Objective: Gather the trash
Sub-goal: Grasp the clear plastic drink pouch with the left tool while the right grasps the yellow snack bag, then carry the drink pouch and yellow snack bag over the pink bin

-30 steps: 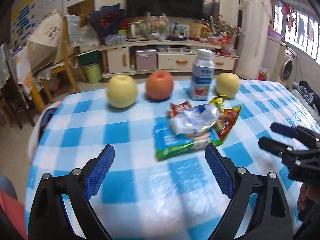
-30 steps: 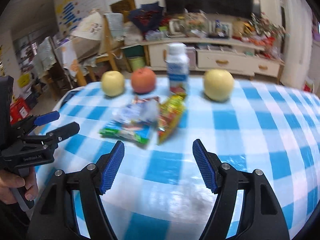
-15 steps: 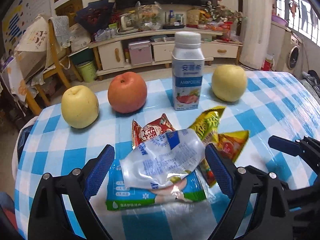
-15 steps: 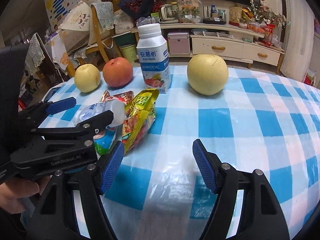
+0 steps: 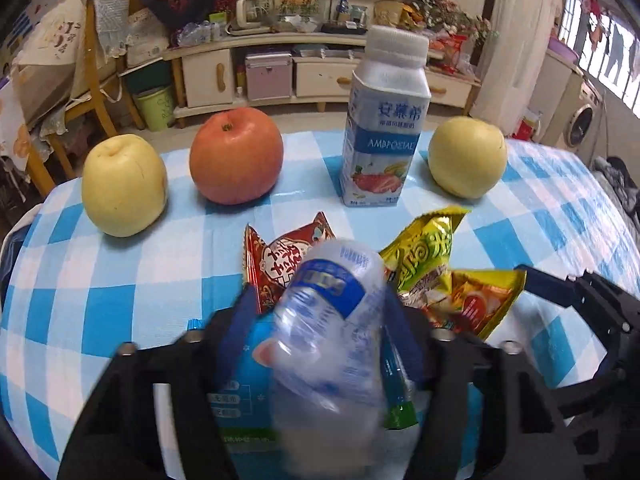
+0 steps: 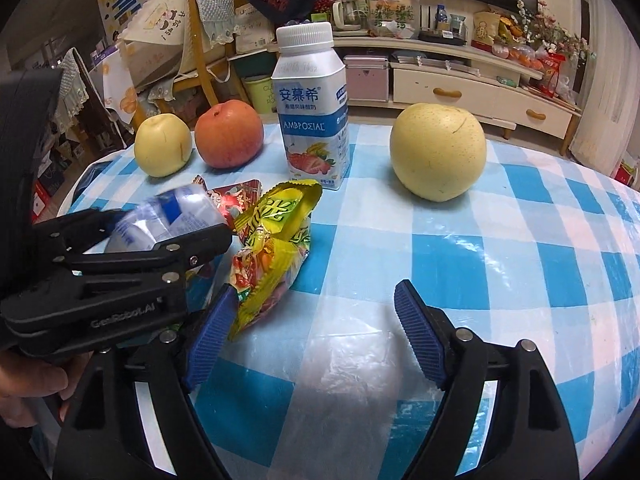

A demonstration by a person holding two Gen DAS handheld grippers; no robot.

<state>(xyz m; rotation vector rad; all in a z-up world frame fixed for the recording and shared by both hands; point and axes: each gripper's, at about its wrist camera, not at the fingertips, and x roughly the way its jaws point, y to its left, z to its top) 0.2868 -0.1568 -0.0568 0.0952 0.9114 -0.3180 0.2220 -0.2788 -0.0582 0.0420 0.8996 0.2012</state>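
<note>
- The left hand-held gripper [image 5: 320, 316] has just been closing, and its blue pads now press on both sides of a crumpled clear plastic bottle [image 5: 332, 344] with a blue label; the bottle sticks up between the fingers, blurred in the left wrist view.
- The right hand-held gripper [image 6: 310, 330] has just been opening a little; its jaws stand wide with nothing between them but bare tablecloth, and it holds nothing. Its left pad [image 6: 208, 344] is just beside the lower end of the yellow snack wrapper [image 6: 272, 248].
- A hand [image 6: 28, 388] grips the handle of the left tool at the lower left edge of the right wrist view.
- Under and around the bottle lies the rest of the litter: a blue and green packet [image 5: 236, 392] flat under the left fingers, a red snack wrapper [image 5: 280, 256] behind it, and the yellow wrappers to the right, one touching the next.
- All of this rests on a counter [image 6: 520, 260] covered with a blue and white checked cloth.
- Further back stands a row, each well apart from the next: a yellow pear [image 5: 124, 186], a red apple [image 5: 236, 156], an upright white yoghurt bottle [image 5: 382, 128] with its cap on, and a second yellow pear [image 5: 466, 156].
- Behind the counter are a low cabinet [image 6: 480, 84] crowded with goods, a wooden chair [image 6: 200, 40] and a green bin [image 5: 154, 106].
</note>
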